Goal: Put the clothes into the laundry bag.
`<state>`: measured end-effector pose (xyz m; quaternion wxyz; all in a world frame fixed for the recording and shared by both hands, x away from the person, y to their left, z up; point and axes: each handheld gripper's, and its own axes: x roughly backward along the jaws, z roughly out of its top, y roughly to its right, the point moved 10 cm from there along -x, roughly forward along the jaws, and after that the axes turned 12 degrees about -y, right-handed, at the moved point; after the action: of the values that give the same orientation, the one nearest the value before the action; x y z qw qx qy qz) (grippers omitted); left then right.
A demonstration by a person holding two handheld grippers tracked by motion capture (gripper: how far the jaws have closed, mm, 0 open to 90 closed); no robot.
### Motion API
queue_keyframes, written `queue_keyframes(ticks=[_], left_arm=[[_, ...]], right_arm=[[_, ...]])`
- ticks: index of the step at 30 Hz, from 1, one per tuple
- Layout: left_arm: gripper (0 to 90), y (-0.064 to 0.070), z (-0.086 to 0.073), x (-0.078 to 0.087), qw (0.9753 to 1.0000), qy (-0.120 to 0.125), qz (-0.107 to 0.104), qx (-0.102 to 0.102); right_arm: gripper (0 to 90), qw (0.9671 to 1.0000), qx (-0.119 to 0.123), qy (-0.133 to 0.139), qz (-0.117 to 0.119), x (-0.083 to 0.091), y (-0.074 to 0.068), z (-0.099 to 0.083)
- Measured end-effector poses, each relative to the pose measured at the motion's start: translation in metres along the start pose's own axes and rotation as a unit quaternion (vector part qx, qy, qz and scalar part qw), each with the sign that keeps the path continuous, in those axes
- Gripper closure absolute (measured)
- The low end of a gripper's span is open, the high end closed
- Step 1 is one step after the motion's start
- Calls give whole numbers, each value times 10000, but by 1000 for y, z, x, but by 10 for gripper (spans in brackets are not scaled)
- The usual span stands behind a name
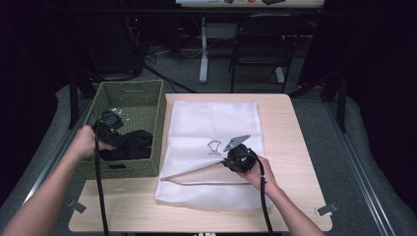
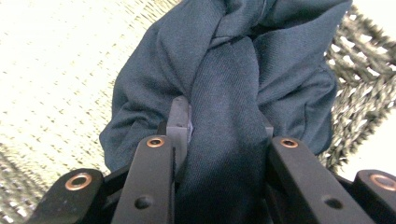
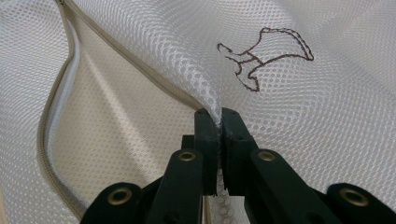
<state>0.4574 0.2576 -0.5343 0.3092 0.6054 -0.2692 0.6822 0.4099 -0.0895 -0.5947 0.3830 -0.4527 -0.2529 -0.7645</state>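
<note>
Over at the table's left edge, the left gripper (image 1: pixel 112 129) sits inside the woven basket (image 1: pixel 129 95), jaws clamped on a thick fold of the dark garment (image 2: pixel 233 112). It looks soft, limp and light, so it should droop and trail when lifted; a bunched middle fold like this one seems the safest hold. Near the table's middle, the right gripper (image 1: pixel 235 158) pinches the upper layer of the white mesh bag (image 1: pixel 216 118) by its zipper (image 3: pixel 56 116), holding the mouth open. That mesh looks thin and slippery, so I'd grip close to the zipper's edge, where the seam gives some body.
</note>
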Motion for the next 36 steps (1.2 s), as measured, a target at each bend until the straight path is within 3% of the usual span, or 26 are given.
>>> queue_keyframes(ticks=[12, 16, 36], left_arm=[[713, -9, -1, 26, 9996, 115, 205, 126], [713, -13, 0, 36, 9993, 155, 264, 227], [718, -14, 7, 85, 9981, 214, 549, 153]], right_arm=[[869, 10000, -83, -6, 16, 1, 0, 0], [869, 10000, 1, 20, 0, 1, 1, 1], [870, 10000, -23, 7, -5, 1, 0, 1]])
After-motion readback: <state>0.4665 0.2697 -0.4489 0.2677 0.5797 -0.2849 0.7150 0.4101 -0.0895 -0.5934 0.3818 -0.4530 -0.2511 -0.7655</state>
